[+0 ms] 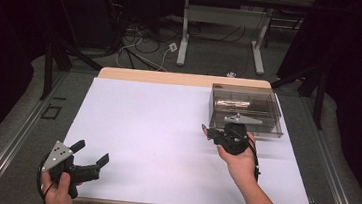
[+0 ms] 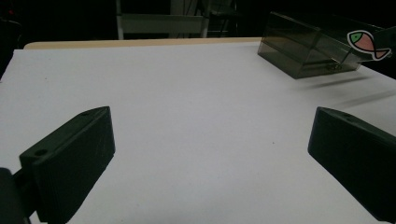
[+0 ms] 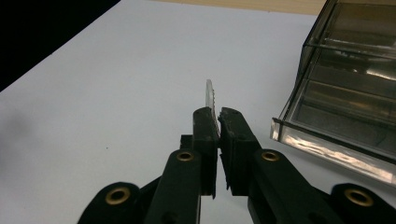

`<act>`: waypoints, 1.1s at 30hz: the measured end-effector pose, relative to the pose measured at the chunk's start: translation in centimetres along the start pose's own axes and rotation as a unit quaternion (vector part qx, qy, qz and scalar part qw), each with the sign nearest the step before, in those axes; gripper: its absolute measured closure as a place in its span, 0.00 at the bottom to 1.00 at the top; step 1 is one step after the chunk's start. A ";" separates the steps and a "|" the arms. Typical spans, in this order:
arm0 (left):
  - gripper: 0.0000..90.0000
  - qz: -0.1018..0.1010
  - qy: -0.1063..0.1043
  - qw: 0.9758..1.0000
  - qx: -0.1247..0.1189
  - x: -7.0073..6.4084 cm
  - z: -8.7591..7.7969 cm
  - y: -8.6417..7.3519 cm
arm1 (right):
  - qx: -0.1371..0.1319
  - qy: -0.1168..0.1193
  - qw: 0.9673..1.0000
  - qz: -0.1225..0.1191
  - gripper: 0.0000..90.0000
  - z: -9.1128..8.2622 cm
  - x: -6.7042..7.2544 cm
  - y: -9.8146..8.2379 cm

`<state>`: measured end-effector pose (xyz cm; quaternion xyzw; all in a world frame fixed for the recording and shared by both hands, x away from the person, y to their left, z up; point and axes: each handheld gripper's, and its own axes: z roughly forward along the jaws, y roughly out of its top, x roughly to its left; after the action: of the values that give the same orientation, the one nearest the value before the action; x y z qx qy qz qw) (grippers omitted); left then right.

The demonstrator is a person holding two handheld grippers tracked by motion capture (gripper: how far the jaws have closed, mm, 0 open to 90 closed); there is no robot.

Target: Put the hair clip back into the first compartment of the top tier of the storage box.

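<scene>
Thin flat card (image 3: 210,95) held edge-up in closed right gripper (image 3: 217,116), just beside smoky clear box (image 1: 245,108) on counter (image 1: 156,130). Left gripper (image 1: 91,153) held wide open, empty, well apart. Carry step judged underway; next, card to be lined up with box opening.

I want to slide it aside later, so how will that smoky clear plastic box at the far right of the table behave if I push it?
The box looks low, wide and flat-based, so it should slide rather than tip. Its thin, rigid-looking walls suggest it is light. On the smooth white table it may skid easily.
</scene>
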<state>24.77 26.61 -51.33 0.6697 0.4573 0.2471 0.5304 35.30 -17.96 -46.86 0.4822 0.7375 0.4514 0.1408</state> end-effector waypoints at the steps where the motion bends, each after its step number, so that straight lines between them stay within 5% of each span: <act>1: 0.01 0.000 0.000 1.000 0.000 0.0 0.0 0.0 | -0.001 0.000 1.000 0.002 0.95 -0.1 0.0 0.1; 33: 0.01 -0.001 0.001 1.000 -0.001 0.0 0.0 0.0 | -0.025 -0.042 0.999 0.021 0.95 -1.2 -3.0 3.0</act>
<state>24.78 26.64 -51.33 0.6687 0.4584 0.2473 0.5307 37.75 -20.69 -44.47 0.5124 0.7093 0.4516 0.1741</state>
